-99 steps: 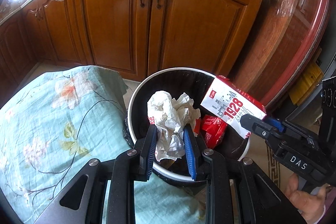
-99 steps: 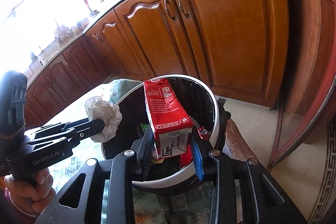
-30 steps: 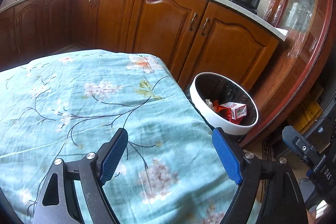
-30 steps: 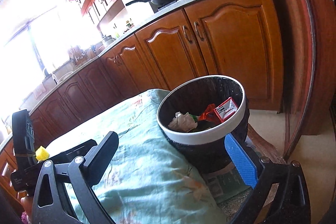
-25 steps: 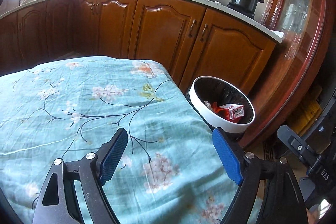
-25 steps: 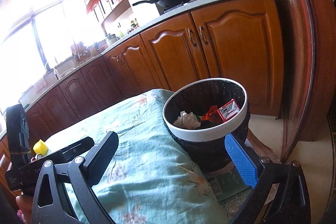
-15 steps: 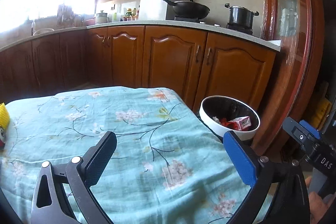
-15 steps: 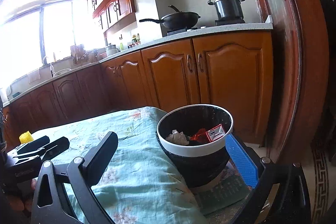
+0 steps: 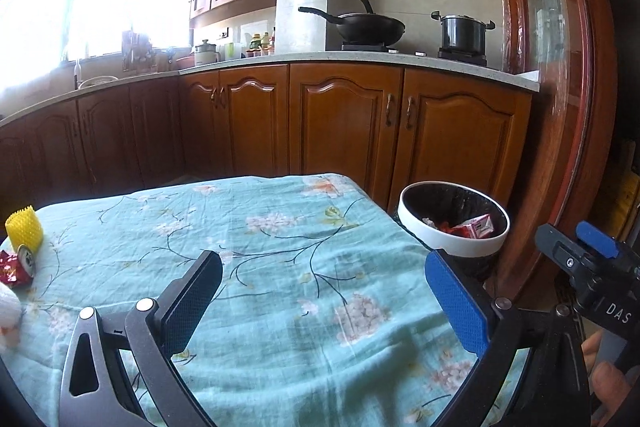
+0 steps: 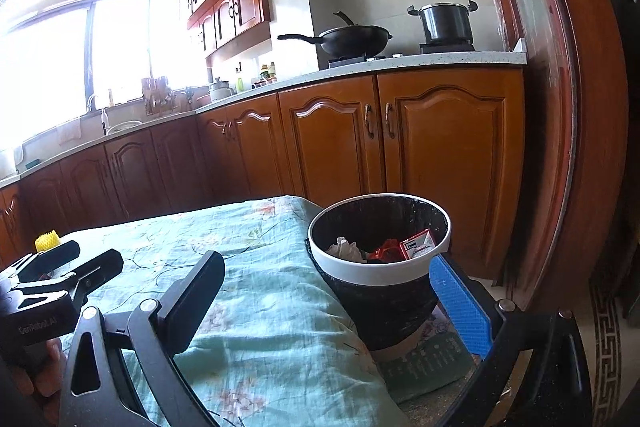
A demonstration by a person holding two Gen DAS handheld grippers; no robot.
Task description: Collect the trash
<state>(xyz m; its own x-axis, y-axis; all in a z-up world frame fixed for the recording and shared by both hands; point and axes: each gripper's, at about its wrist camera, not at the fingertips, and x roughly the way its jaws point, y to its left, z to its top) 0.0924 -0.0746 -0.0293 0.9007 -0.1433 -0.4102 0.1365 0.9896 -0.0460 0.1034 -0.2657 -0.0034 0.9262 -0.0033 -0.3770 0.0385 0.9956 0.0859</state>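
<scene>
Both grippers — left (image 9: 324,291) and right (image 10: 328,299) — gaped wide and empty. Carton (image 10: 418,243) lay in the bin (image 10: 380,269); can (image 9: 27,259) waited at the cloth's (image 9: 280,247) far-left edge — a clumsy reach might roll it off.

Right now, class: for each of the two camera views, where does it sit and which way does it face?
Left wrist: on the open left gripper, facing across the floral tablecloth towards the cabinets; the right gripper and fingers show at right.
Right wrist: on the open right gripper, facing the trash bin; the left gripper shows at left.
Shared: tablecloth, bin, wok.
</scene>
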